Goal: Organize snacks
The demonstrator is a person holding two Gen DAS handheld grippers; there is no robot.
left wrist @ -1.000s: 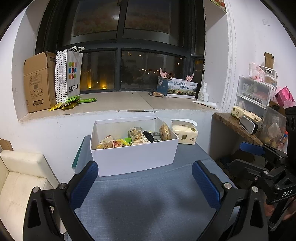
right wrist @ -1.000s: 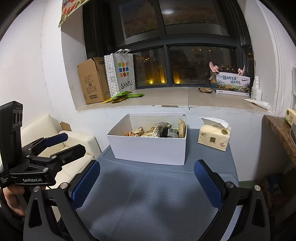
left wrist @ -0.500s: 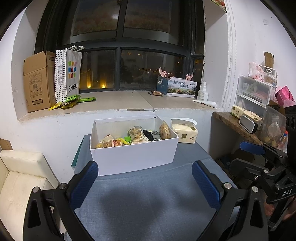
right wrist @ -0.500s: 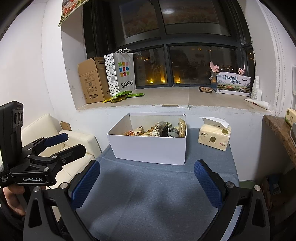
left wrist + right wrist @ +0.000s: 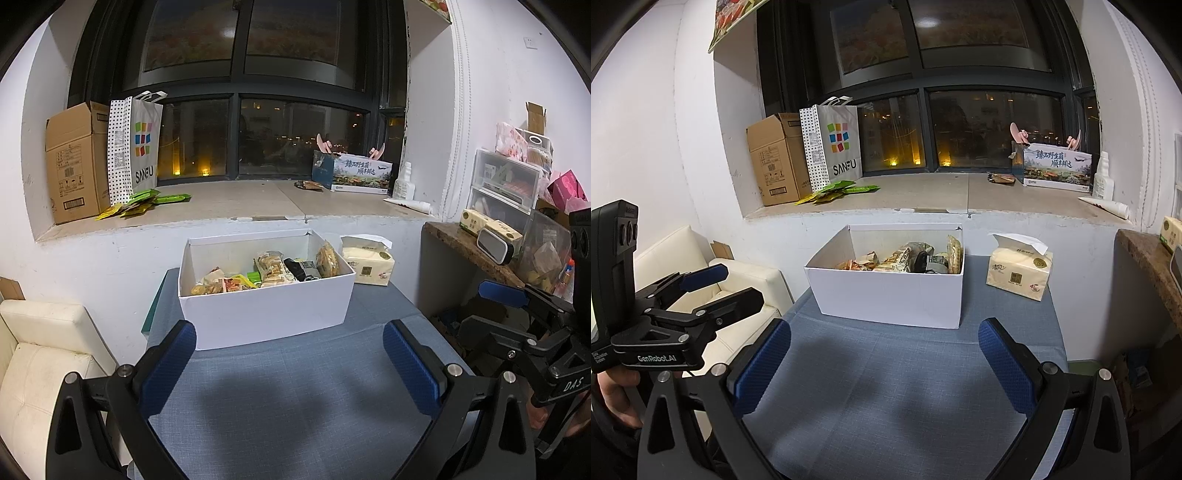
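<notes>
A white open box [image 5: 266, 314] stands at the far side of the blue table [image 5: 295, 406], also in the right wrist view [image 5: 890, 295]. Several snack packets [image 5: 273, 271] lie inside it [image 5: 905, 258]. My left gripper [image 5: 291, 363] is open and empty, held over the table in front of the box. My right gripper [image 5: 886, 365] is open and empty, also short of the box. Each gripper shows at the edge of the other's view: the right one [image 5: 517, 317] and the left one [image 5: 701, 291].
A tissue pack [image 5: 367, 262] sits right of the box. A cream sofa [image 5: 33, 365] is left of the table. The windowsill holds a cardboard box [image 5: 74, 162], a SANFU bag [image 5: 135, 147] and green packets [image 5: 140, 203]. A cluttered shelf [image 5: 498, 236] is on the right.
</notes>
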